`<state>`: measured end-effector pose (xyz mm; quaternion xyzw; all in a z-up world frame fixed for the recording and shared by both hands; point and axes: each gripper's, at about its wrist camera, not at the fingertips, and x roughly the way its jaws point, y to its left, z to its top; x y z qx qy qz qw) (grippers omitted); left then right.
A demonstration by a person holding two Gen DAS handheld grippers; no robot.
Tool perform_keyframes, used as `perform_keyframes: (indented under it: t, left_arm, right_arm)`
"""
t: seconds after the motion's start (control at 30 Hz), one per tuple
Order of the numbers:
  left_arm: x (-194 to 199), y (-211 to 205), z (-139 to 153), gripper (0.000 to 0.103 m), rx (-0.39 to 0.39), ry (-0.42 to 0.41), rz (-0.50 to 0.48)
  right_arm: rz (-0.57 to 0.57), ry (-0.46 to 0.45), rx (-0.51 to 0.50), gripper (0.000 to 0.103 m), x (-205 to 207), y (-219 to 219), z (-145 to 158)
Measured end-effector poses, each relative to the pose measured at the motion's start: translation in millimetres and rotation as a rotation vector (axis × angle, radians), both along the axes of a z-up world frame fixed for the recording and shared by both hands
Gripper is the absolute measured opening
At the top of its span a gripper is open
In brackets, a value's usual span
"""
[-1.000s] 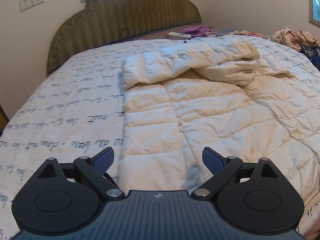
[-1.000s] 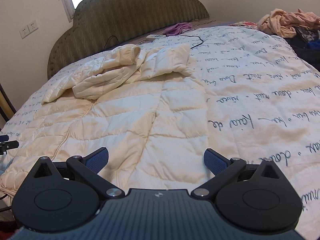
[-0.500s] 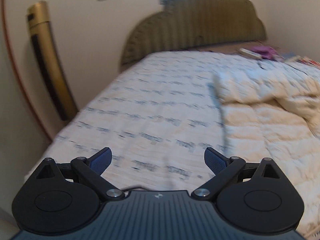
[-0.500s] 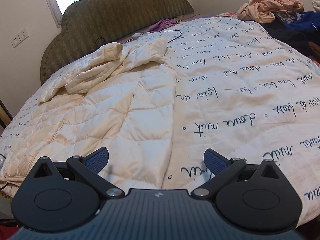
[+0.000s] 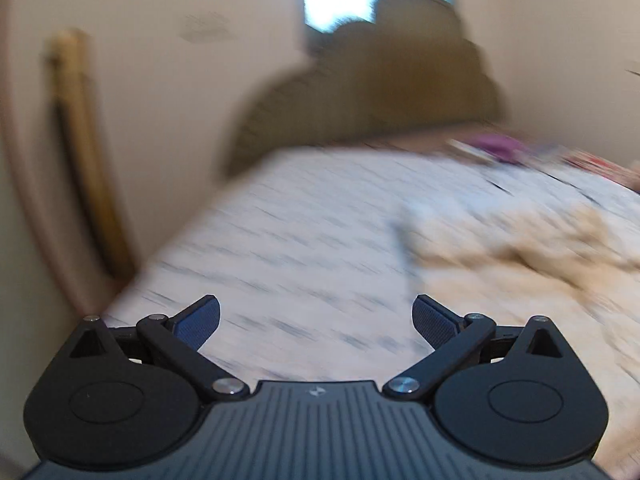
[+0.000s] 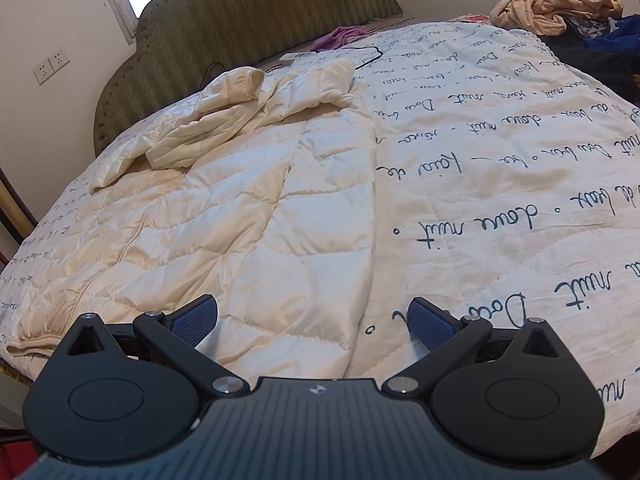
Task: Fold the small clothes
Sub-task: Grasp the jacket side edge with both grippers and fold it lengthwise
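A cream quilted puffer jacket [image 6: 248,208] lies flat on the bed, its sleeves folded across the top near the headboard. My right gripper [image 6: 312,320] is open and empty, just above the jacket's lower right hem. My left gripper [image 5: 316,322] is open and empty, over bare bedspread left of the jacket [image 5: 520,264], which is blurred in the left wrist view.
The bed has a white bedspread with handwritten script [image 6: 500,184] and a green padded headboard [image 6: 248,12]. A pile of clothes [image 6: 556,4] lies at the far right, a purple item [image 6: 340,36] and a cable near the headboard. A gold post [image 5: 80,152] stands left of the bed.
My left gripper has swung left, off the jacket, and now faces the bed's left side and wall. My right gripper has shifted right and down toward the jacket's lower right hem. Both stay open.
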<state>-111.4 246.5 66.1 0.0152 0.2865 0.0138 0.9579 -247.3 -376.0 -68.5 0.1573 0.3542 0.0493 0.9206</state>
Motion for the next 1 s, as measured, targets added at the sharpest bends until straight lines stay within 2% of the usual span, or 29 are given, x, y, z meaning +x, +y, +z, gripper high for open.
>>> perform_keyframes:
  t: [0.03, 0.13, 0.23, 0.3, 0.4, 0.5, 0.53, 0.63, 0.73, 0.83, 0.87, 0.9, 0.93, 0.97, 1.0]
  left_arm:
    - [3, -9, -13, 0.103, -0.010, 0.031, -0.065]
    - [7, -30, -42, 0.103, 0.026, 0.100, -0.199]
    - [8, -39, -62, 0.103, 0.027, 0.157, -0.282]
    - [7, -40, -74, 0.103, -0.009, 0.205, -0.316]
    - [5, -38, -91, 0.103, -0.125, 0.309, -0.370]
    - [3, -33, -111, 0.103, -0.323, 0.409, -0.409]
    - [1, -33, -116, 0.103, -0.369, 0.418, -0.412]
    - [1, -35, -121, 0.103, -0.429, 0.400, -0.414]
    - [6, -38, -124, 0.103, -0.521, 0.410, -0.443]
    - [9, -43, -126, 0.101, -0.574, 0.404, -0.461]
    - [9, -44, -127, 0.098, -0.590, 0.399, -0.463]
    - [9, -45, -127, 0.085, -0.603, 0.400, -0.467]
    - [9, -45, -127, 0.068, -0.611, 0.407, -0.462]
    - [10, -45, -129, 0.059, -0.611, 0.417, -0.448]
    - [11, -44, -130, 0.042, -0.616, 0.429, -0.436]
  right_arm:
    - [0.005, 0.001, 0.001, 0.103, -1, 1, 0]
    - [0.006, 0.007, 0.002, 0.103, -5, 0, 1]
    - [-0.010, 0.020, 0.039, 0.103, -9, -6, -4]
    - [-0.007, 0.020, 0.071, 0.103, -12, -8, -8]
    - [0.017, 0.011, 0.124, 0.098, -17, -9, -10]
    - [0.043, -0.010, 0.263, 0.086, -20, -17, -12]
    - [0.042, -0.009, 0.316, 0.079, -21, -20, -15]
    - [0.037, 0.006, 0.401, 0.063, -21, -24, -21]
    - [0.050, 0.010, 0.461, 0.052, -22, -20, -27]
    - [0.087, 0.007, 0.511, 0.041, -20, -12, -31]
    - [0.094, 0.008, 0.515, 0.036, -18, -9, -31]
    - [0.097, 0.010, 0.514, 0.028, -17, -6, -32]
    - [0.099, 0.013, 0.508, 0.025, -15, -4, -32]
    - [0.097, 0.010, 0.502, 0.023, -15, -2, -32]
    - [0.095, 0.007, 0.501, 0.021, -15, -1, -31]
